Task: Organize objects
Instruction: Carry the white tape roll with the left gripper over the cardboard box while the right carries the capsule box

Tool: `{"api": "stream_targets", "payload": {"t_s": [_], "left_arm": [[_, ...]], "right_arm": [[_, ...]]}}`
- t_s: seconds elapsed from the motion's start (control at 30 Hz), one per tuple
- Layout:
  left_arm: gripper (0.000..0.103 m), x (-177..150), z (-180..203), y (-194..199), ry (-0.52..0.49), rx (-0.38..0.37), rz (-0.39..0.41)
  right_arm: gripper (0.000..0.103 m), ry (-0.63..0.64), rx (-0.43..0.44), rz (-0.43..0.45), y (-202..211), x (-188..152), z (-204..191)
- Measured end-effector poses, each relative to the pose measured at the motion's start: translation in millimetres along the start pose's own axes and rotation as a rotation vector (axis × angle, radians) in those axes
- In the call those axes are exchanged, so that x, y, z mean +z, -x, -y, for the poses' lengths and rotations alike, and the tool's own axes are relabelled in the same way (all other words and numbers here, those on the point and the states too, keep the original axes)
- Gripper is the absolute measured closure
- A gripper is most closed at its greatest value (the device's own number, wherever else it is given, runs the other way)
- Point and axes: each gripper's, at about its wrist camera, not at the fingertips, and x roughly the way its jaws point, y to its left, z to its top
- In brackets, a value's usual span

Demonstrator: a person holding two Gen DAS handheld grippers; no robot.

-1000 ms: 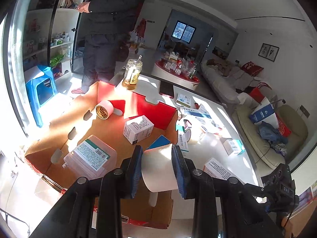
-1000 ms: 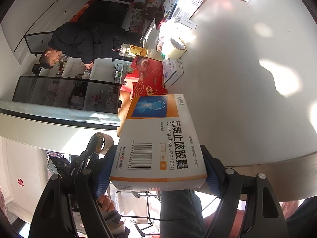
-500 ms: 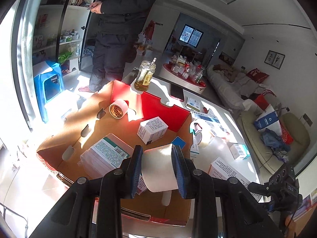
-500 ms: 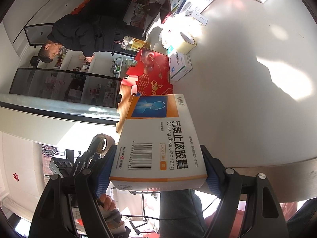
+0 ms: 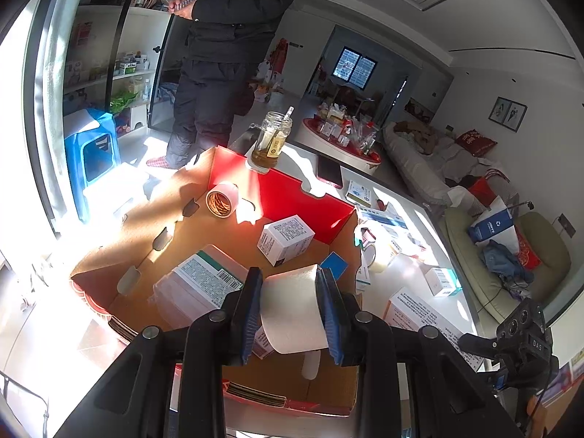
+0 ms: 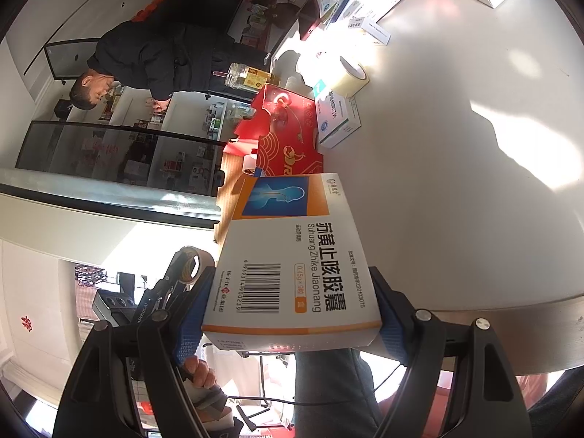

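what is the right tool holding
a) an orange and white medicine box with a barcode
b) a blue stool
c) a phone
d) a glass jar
a: in the right wrist view the right tool has its blue pads pressed on both sides of the orange and white medicine box, barcode facing the camera.

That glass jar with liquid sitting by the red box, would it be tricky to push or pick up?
Probably. The jar looks tall and narrow, so a push near the top might tip it. No lid shows, a stick pokes out, and it holds liquid, so it could spill. Being glass, it is likely slippery, heavy for its size, and breakable beside the box.
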Motion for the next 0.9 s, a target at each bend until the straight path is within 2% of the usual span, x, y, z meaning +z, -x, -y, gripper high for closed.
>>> {"api": "stream_targets", "payload": {"t_s": [0.1,0.23,0.3,0.47,0.67,0.9], "left_arm": [[0.070,-0.1,-0.9,1.2,-0.002,0.010,0.003],[0.070,2.2,2.3,1.2,-0.038,0.092,0.019],[0.070,4.7,1.7,0.1,-0.039,0.102,0.024],[0.070,9.1,8.3,-2.3,-0.077,0.147,0.045],[0.070,7.7,17.7,-1.9,-0.119,0.160,0.056],[0.070,7.2,14.8,-3.0,-0.114,0.162,0.039]], "right_arm": [[0.025,0.002,0.006,-0.003,-2.2,1.2,-1.8],[0.025,0.006,0.019,-0.008,-5.4,4.8,-5.2],[0.024,0.006,0.034,-0.011,-7.0,7.4,-8.2],[0.024,-0.030,0.128,-0.029,-14.0,14.8,-13.0],[0.024,-0.069,0.214,-0.059,-23.1,15.1,-16.3],[0.024,-0.075,0.220,-0.056,-21.1,16.6,-15.4]]}}
